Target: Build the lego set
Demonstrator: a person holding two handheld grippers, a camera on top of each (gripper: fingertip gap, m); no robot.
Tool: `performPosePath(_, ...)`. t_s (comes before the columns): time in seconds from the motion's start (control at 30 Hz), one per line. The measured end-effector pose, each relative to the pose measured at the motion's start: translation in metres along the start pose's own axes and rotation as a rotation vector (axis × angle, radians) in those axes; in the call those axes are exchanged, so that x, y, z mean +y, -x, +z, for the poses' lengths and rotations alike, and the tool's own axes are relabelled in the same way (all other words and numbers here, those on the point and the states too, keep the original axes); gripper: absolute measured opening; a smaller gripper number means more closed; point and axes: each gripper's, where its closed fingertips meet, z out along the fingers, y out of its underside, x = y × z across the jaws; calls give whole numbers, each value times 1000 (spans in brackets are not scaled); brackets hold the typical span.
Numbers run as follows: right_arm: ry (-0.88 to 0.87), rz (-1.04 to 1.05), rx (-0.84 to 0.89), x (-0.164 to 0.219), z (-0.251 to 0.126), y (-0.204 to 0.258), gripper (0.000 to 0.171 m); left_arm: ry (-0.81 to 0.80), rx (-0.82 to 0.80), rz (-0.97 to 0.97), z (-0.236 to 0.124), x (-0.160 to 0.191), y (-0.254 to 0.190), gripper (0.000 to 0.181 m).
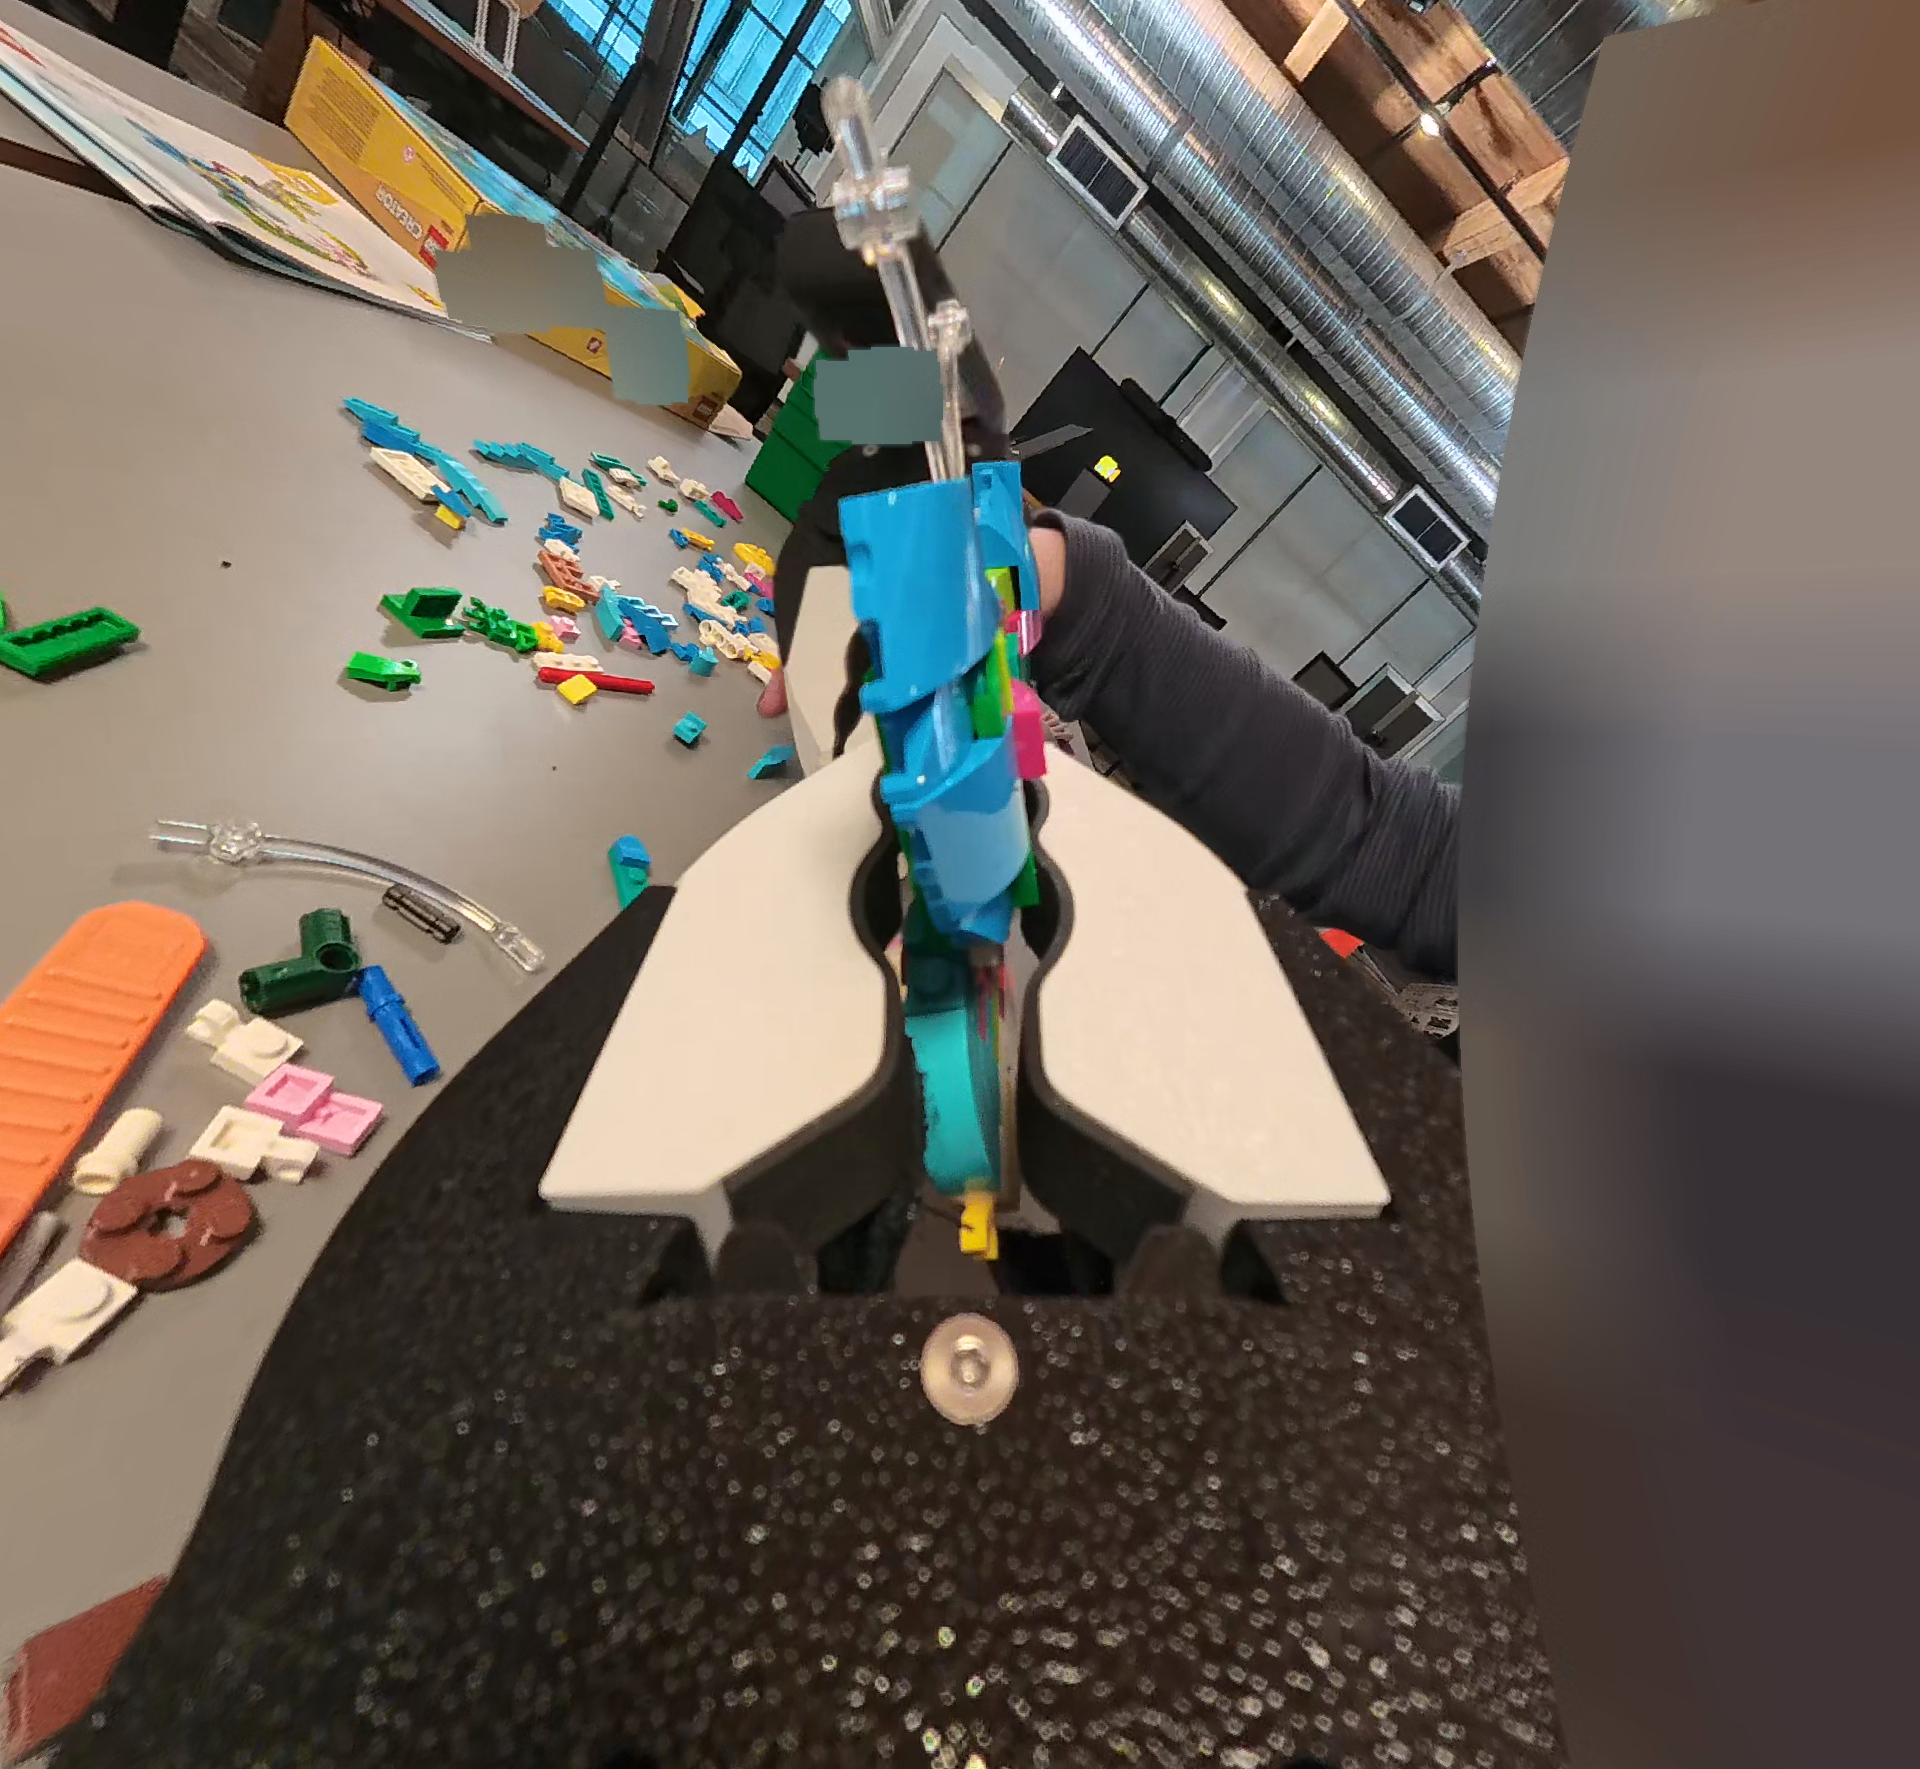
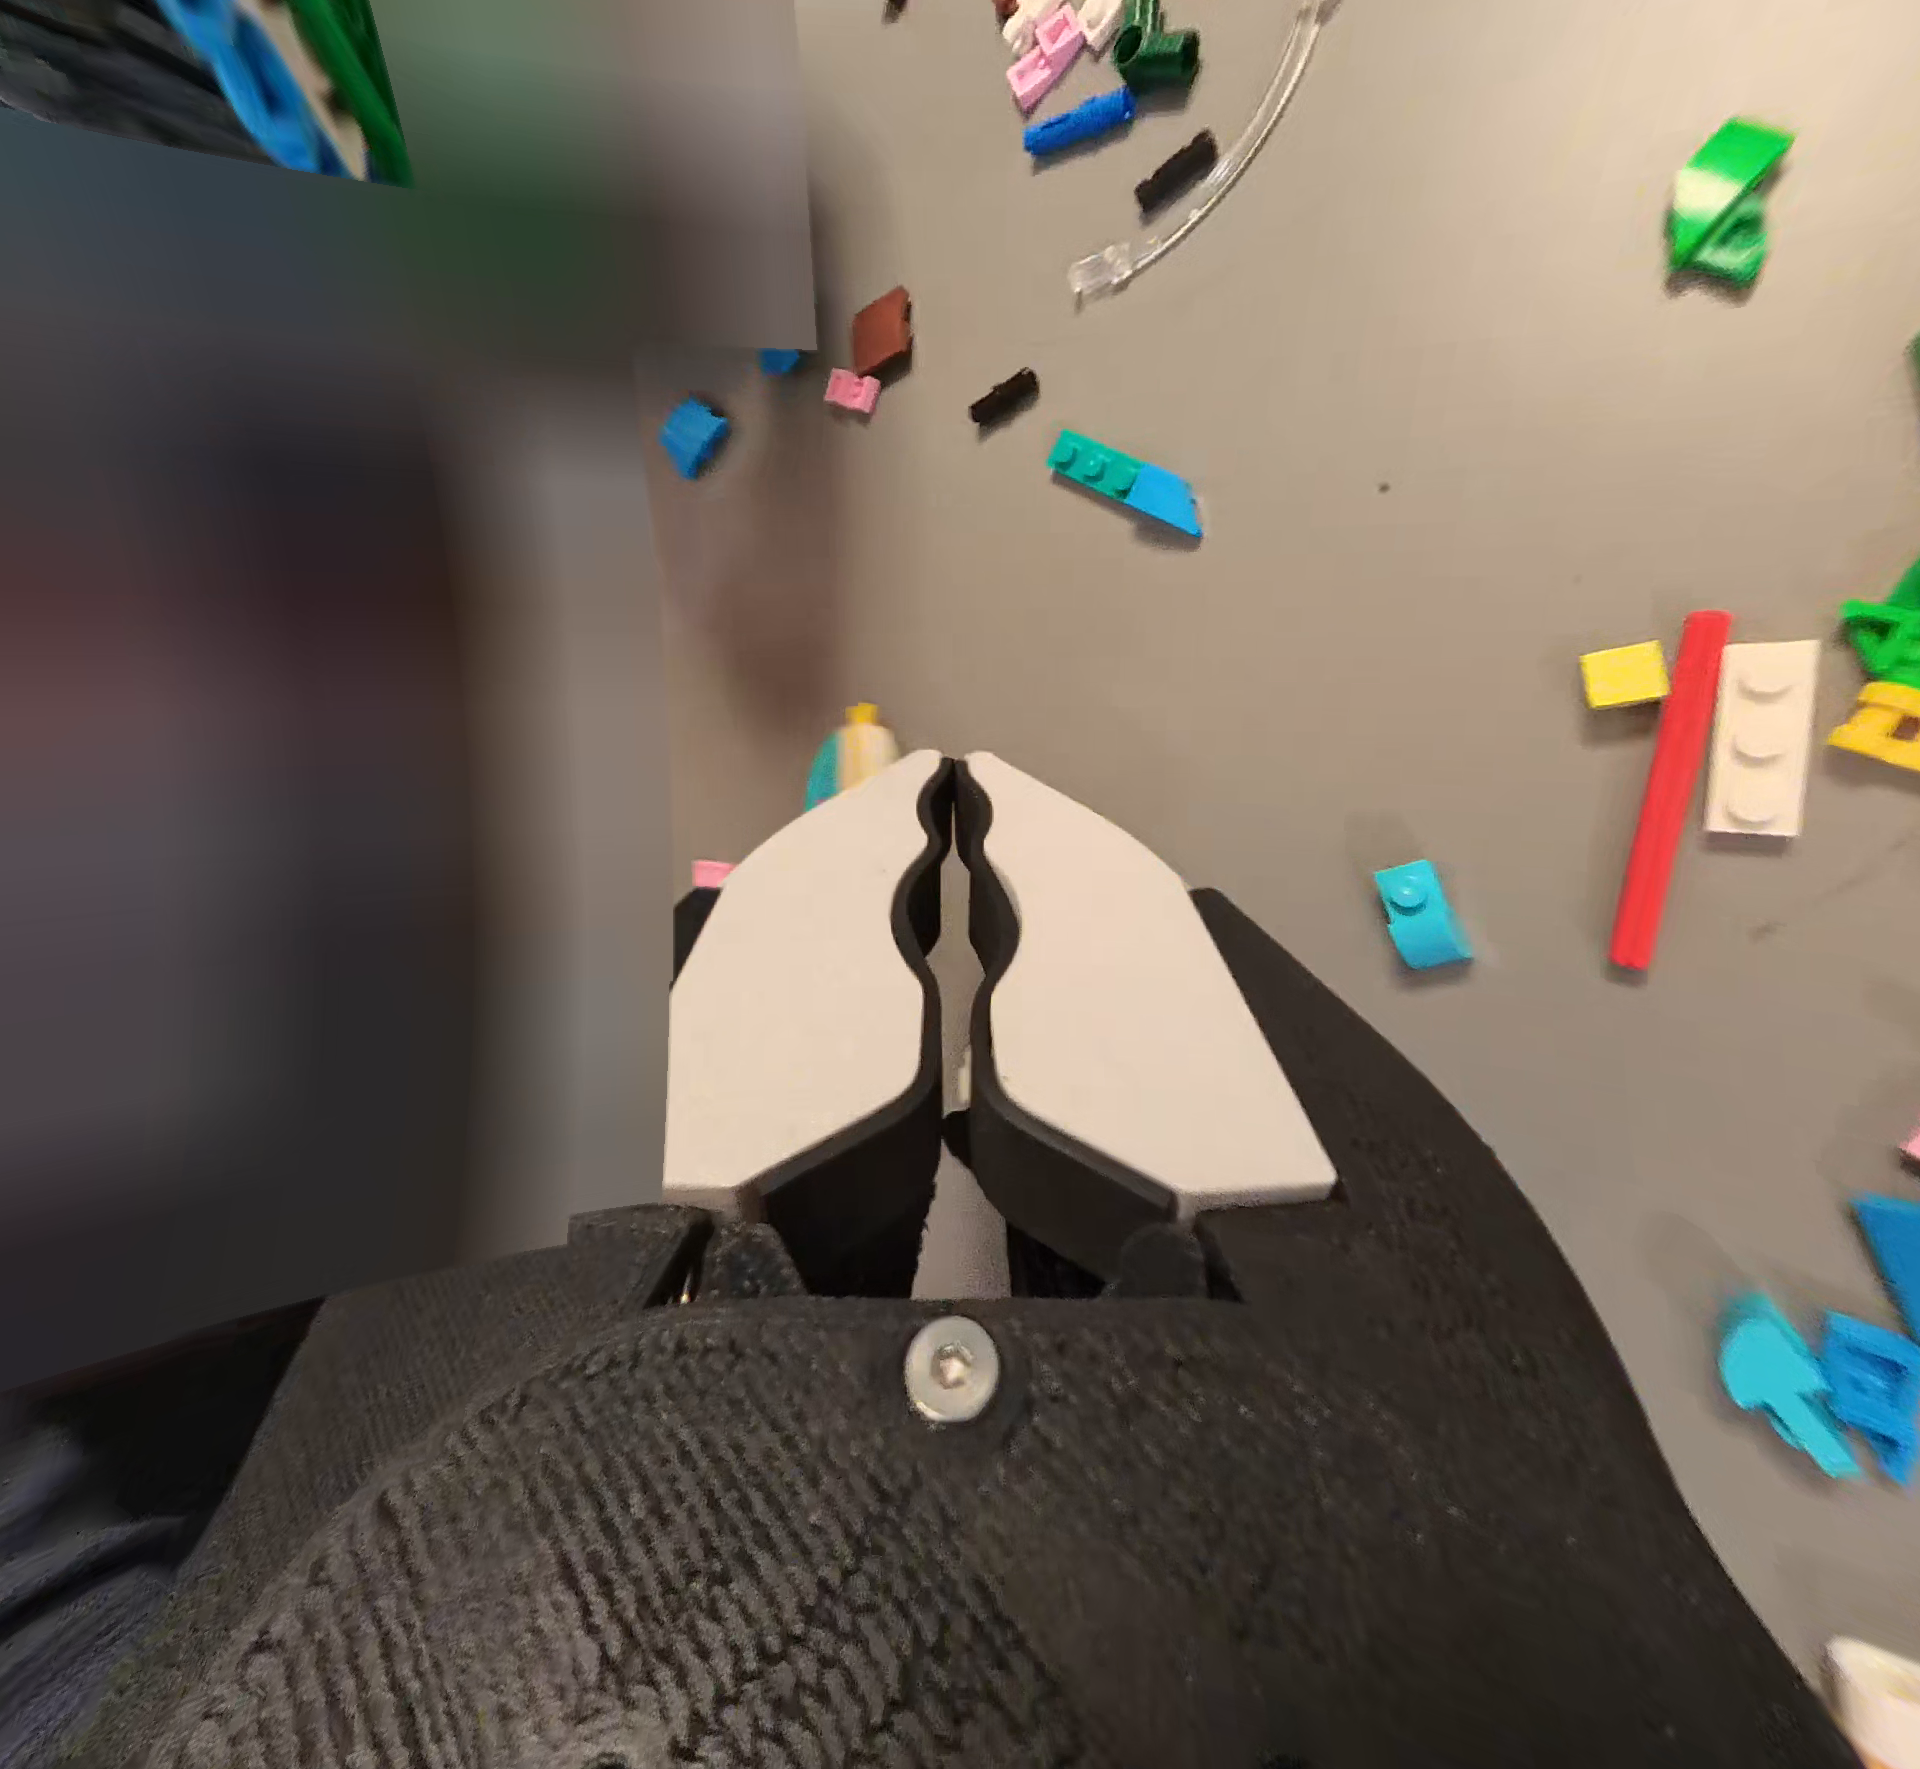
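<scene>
Left gripper [image 1: 961,846] of mine is clamped on the half-built lego model [image 1: 951,732], which runs up the middle of the frame between both fingers, blue curved pieces above the tips and a clear rod [image 1: 883,202] sticking out at the top. Loose bricks [image 1: 623,566] lie on the grey table [image 1: 260,732] at centre left, well apart from it. My right gripper [image 2: 954,763] has its fingers pressed together on nothing I can see, hanging over the table; a red bar [image 2: 1668,789] lies at right.
</scene>
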Motion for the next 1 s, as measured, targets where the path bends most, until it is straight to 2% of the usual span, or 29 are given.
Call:
performPosePath(0.03, -16, -37, 53, -2, -3, -1, 0, -3, 2, -1, 0, 0, 0, 19)
performPosePath(0.13, -70, -170, 156, -4, -11, 19, 4, -8, -1, -8, -1, -1, 1, 19)
performPosePath(0.3, 6, -378, 455, 26, -6, 31, 2, 0, 8, -19, 0, 0, 0, 19)
performPosePath(0.5, 74, -522, 601, 38, 22, 33, 0, 28, 13, -11, 4, 6, -2, 19)
performPosePath(0.87, 71, -515, 576, 32, 38, 32, 1, 50, 18, -1, 7, 10, -4, 19)
performPosePath(0.97, -53, -505, 561, 25, 17, 36, 11, 50, 20, 5, 6, 9, -5, 19)
performPosePath(1.0, -49, -492, 550, 30, 10, 36, 23, 47, 22, 5, 6, 8, -6, 19)
